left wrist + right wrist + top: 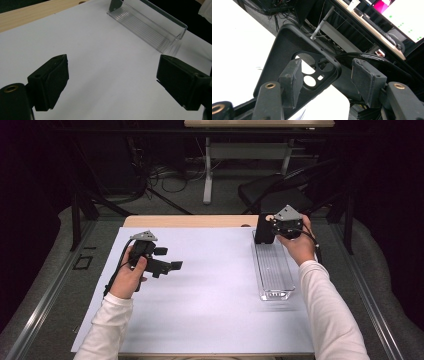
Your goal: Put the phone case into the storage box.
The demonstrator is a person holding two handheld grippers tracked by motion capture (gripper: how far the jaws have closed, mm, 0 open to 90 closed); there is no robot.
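Black phone case (287, 52) up at far end of clear tray (274, 270), by right hand-held gripper (329, 80), jaws spread. Light, bendy, thin. Best pinched on rim. Left hand-held gripper (110, 82) spread, holding nothing.

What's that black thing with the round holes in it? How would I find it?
Look at the white sheet covering the table, then along its right side to the long clear plastic tray. At the tray's far end, by the right gripper, stands a black phone case. It is the flat, dark piece with round camera holes, unlike the see-through tray.
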